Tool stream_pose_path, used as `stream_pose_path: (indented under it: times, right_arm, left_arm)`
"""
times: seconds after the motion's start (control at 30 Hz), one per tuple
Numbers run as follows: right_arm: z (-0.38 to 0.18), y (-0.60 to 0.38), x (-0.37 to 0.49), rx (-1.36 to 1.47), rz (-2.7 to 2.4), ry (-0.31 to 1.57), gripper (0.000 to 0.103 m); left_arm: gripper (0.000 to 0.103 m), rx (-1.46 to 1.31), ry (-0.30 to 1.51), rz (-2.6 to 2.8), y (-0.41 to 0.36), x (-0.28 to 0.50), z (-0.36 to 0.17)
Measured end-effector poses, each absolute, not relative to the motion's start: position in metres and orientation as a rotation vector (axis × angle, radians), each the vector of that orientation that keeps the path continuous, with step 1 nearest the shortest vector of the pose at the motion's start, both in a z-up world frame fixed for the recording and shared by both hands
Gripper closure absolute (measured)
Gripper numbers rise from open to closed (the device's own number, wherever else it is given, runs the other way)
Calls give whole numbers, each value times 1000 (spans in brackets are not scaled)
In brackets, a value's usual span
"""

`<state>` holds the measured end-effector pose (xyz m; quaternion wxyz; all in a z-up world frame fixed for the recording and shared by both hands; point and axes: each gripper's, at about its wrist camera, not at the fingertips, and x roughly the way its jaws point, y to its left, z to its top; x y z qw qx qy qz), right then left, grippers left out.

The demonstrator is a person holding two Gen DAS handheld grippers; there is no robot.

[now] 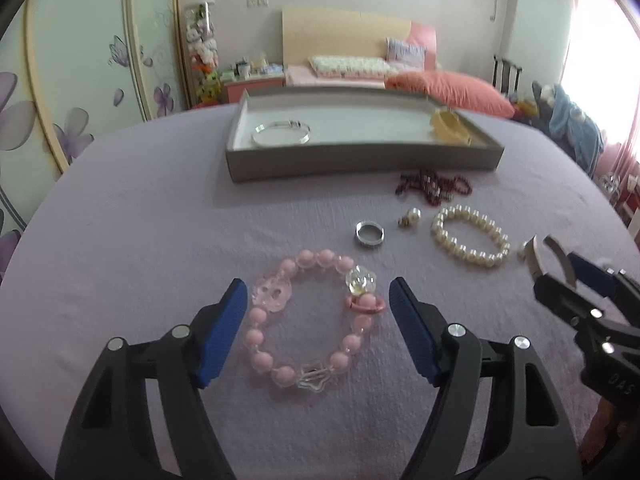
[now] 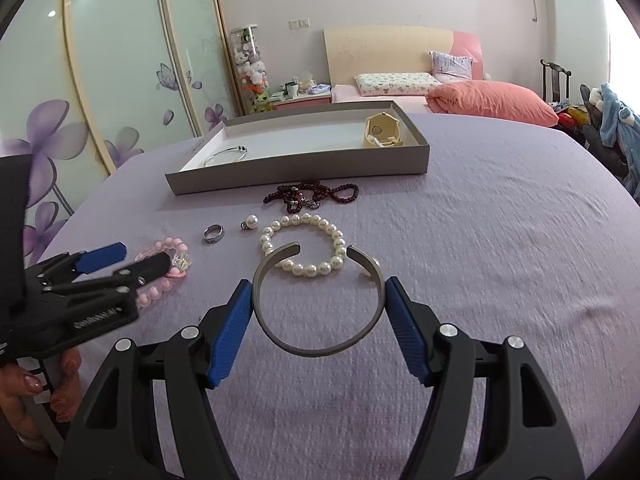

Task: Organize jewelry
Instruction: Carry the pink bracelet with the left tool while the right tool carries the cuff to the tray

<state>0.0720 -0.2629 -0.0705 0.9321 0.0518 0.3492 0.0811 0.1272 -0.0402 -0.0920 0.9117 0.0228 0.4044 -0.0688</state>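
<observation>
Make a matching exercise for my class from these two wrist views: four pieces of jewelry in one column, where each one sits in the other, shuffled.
Things:
1. silver bangle
2. grey cuff
3. pink bead bracelet
4. pearl bracelet

Places:
A. on the purple cloth between the open left gripper's fingers
B. inside the grey tray
C. clamped in the right gripper
D. on the cloth, below the dark red beads

Pairs: 1-B, 2-C, 3-A, 4-D

A home bedroom: a bed (image 2: 384,92) with pillows (image 2: 394,82) and an orange duvet (image 2: 492,102), a flower-printed sliding wardrobe (image 2: 100,92), and a tube of plush toys (image 2: 250,68) in the corner.
</observation>
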Motion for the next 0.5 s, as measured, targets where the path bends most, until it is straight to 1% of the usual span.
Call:
stream_pose_path:
  times: [0.13,0.2,0.23,0.27,0.3,0.43,0.47,0.5]
  right_arm:
    - [-71,-263,72,107,164,717,36]
    - [-71,-263,73,110,164,720,36]
    - [-71,-263,73,111,164,720,36]
    - [-72,-264,73,112,164,719,36]
    - [-72,-264,73,113,164,720,36]
    - [-72,-265,73,118,166,720,36]
    - [-72,-265,73,119,165,719,36]
    - [-72,-265,73,120,164,719,36]
  left_arm:
    - [31,81,894,-131,-45,135,-101]
    - [51,91,910,-139,-47,136,-104]
    - [58,94,904,-146,-47,135,-103]
    - [69,99,900,-156,-49,134,-103]
    - [75,100,897,-168,-49,133,-102]
    - [78,71,887,-193,-45,130,-101]
    - [88,55,869,-202,-42,128,-98]
    - [87,49,852,-200,-41,127,-96]
